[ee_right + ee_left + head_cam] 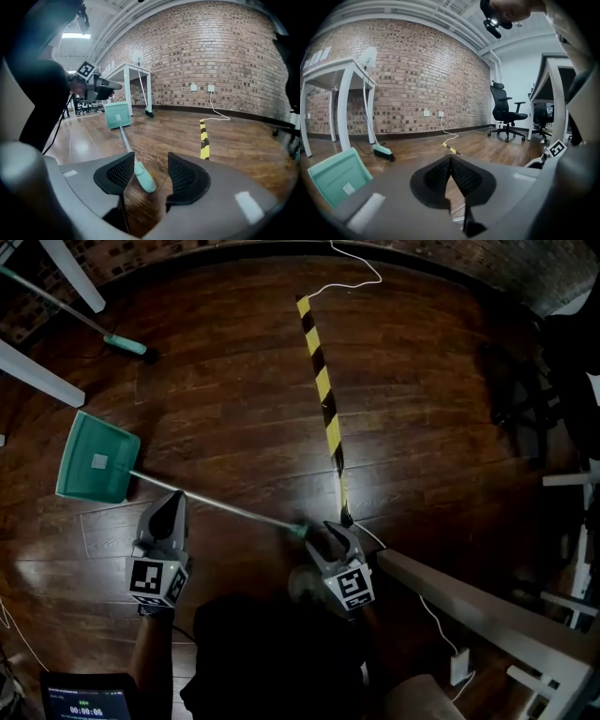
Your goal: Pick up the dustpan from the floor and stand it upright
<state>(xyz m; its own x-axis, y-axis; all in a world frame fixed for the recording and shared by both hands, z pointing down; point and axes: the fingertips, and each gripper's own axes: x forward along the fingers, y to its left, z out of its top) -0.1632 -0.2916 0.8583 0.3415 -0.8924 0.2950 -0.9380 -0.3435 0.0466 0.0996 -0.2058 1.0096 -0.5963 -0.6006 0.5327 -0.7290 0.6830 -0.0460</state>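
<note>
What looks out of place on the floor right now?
The green dustpan lies flat on the wood floor instead of standing, its long handle stretched toward the right gripper. The handle's green tip sits between that gripper's open jaws, ungripped. Nothing looks spilled or broken.

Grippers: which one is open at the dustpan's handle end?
The right gripper: jaws apart, the teal handle end between them; the left gripper is shut, empty.

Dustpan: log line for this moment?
dustpan: lying on floor | right tool: open around handle end | left tool: shut, empty
</note>
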